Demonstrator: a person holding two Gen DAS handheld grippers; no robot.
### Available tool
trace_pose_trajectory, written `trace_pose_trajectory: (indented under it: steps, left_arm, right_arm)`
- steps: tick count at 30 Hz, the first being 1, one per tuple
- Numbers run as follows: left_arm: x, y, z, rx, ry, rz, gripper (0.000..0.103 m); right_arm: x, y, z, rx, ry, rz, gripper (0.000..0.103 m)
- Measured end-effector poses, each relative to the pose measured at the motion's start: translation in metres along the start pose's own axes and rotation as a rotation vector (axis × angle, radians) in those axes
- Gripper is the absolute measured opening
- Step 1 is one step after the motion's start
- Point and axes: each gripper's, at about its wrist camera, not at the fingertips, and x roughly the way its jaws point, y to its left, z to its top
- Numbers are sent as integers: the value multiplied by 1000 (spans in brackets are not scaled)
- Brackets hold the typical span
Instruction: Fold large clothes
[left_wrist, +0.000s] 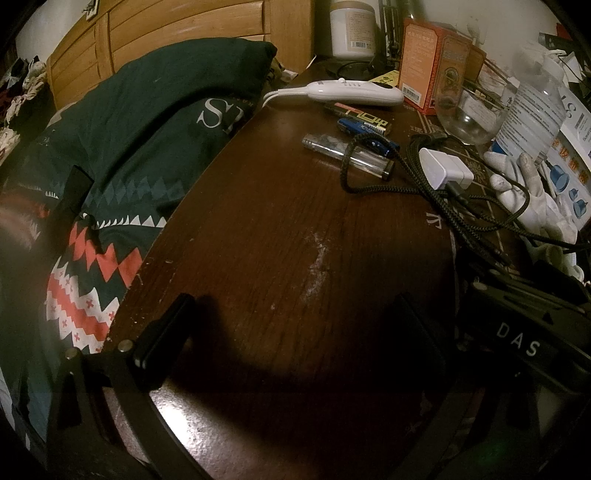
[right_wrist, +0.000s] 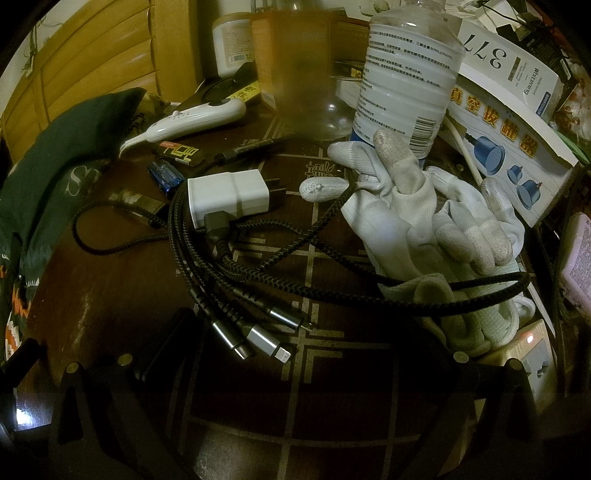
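Observation:
A dark green cloth (left_wrist: 129, 147) with white letters and a red and white zigzag pattern lies bunched to the left of a dark wooden table (left_wrist: 266, 221). In the right wrist view the same green cloth (right_wrist: 51, 177) shows at the left edge. My left gripper (left_wrist: 293, 301) is open over bare table wood, with nothing between its fingers. My right gripper (right_wrist: 314, 332) is also open and holds nothing, low over a tangle of braided cables (right_wrist: 236, 266). Neither gripper touches the cloth.
The table's right side is crowded: a white charger plug (right_wrist: 229, 195), white gloves (right_wrist: 424, 221), a clear bottle (right_wrist: 406, 81), printed boxes (right_wrist: 509, 140), batteries (left_wrist: 365, 125) and a white handset (left_wrist: 351, 90). A wooden headboard (left_wrist: 177, 37) stands behind. The other gripper's black body (left_wrist: 517, 343) sits at the right.

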Motion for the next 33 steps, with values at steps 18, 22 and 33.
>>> trace_pose_trajectory:
  steps: [18,22,33]
  left_arm:
    - [0,0,0,0,0,0,103]
    - [0,0,0,1,0,1,103]
    - [1,0,1,29,9,-23,103]
  right_arm:
    - [0,0,1,3,1,-4,103]
    - [0,0,1,3,1,-4,103]
    - [1,1,1,6,0,-6,103]
